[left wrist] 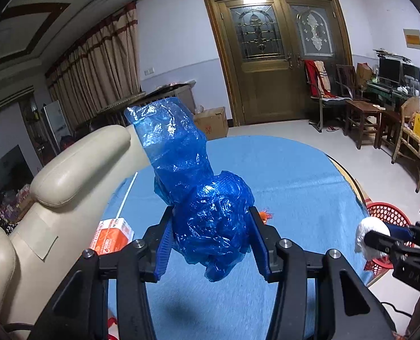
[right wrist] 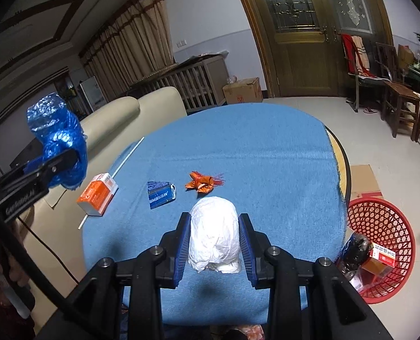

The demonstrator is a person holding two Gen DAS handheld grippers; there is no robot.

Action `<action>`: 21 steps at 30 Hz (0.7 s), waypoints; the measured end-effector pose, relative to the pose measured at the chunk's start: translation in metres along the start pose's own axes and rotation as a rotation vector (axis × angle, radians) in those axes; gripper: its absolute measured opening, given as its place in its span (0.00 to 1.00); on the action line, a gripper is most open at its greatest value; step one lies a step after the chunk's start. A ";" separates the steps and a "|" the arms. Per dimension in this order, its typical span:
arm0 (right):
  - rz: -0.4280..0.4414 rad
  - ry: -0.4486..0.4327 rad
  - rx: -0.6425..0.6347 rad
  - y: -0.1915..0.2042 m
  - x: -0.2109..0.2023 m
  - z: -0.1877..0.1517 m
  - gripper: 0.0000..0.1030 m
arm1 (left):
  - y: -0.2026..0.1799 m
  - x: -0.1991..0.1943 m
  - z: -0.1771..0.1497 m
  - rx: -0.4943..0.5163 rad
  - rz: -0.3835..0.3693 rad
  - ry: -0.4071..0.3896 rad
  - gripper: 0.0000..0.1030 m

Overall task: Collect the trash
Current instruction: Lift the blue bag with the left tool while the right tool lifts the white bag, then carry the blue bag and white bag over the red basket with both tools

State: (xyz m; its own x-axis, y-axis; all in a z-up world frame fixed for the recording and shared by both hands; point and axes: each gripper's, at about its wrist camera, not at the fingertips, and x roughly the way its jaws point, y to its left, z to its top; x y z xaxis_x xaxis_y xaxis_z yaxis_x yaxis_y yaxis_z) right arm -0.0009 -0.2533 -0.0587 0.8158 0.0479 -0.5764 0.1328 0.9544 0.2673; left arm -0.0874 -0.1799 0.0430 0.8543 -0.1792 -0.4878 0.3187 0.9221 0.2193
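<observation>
Black-framed right tongs (right wrist: pixel 214 238) fill the bottom of the right wrist view, their blue pads clamped tight on a crumpled white paper wad (right wrist: pixel 214 235) held above the near edge of the desk (right wrist: pixel 266 147). In the left wrist view the left tongs (left wrist: pixel 211 232) are closed partway on a bunched blue plastic bag (left wrist: pixel 207 212); a loose tail of it stands up toward the upper left of that frame.

Both loads look bound for the red mesh basket (right wrist: pixel 391 226), which sits on the floor at the lower right of the right wrist view, just beside the desk's edge and below its top. To do this well, I would carry the paper wad out past the cloth edge until it hangs over the basket mouth, then let go; the bag should follow, low enough that its light tail does not drift outside the rim.

Still lying on the blue cloth, mid-frame, are an orange carton (right wrist: pixel 98 195), a flattened blue carton (right wrist: pixel 160 194), a crumpled orange wrapper (right wrist: pixel 202 184) and a white straw (right wrist: pixel 127 153) at the left edge. A cream sofa (right wrist: pixel 142 107) stands close along the desk's left side. The basket already holds a dark bottle and a red-and-white box, so room inside is shrinking. The left tongs must cross the desk without snagging the right.
</observation>
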 end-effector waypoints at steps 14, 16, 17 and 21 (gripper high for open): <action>0.027 -0.008 -0.013 0.013 -0.001 -0.006 0.35 | -0.009 -0.008 -0.004 0.030 -0.019 0.011 0.51; 0.029 -0.007 -0.015 0.015 -0.001 -0.008 0.35 | -0.012 -0.007 -0.005 0.041 -0.023 0.015 0.51; 0.030 -0.007 -0.015 0.015 -0.001 -0.008 0.35 | -0.013 -0.008 -0.004 0.043 -0.025 0.017 0.51; 0.034 -0.010 -0.015 0.015 -0.003 -0.010 0.35 | -0.016 -0.006 -0.004 0.052 -0.035 0.019 0.51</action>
State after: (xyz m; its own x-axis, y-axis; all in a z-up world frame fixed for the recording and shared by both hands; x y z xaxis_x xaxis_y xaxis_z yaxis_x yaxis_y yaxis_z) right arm -0.0068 -0.2361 -0.0608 0.8253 0.0773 -0.5594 0.0968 0.9565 0.2751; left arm -0.0991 -0.1924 0.0390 0.8346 -0.2035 -0.5119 0.3691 0.8964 0.2454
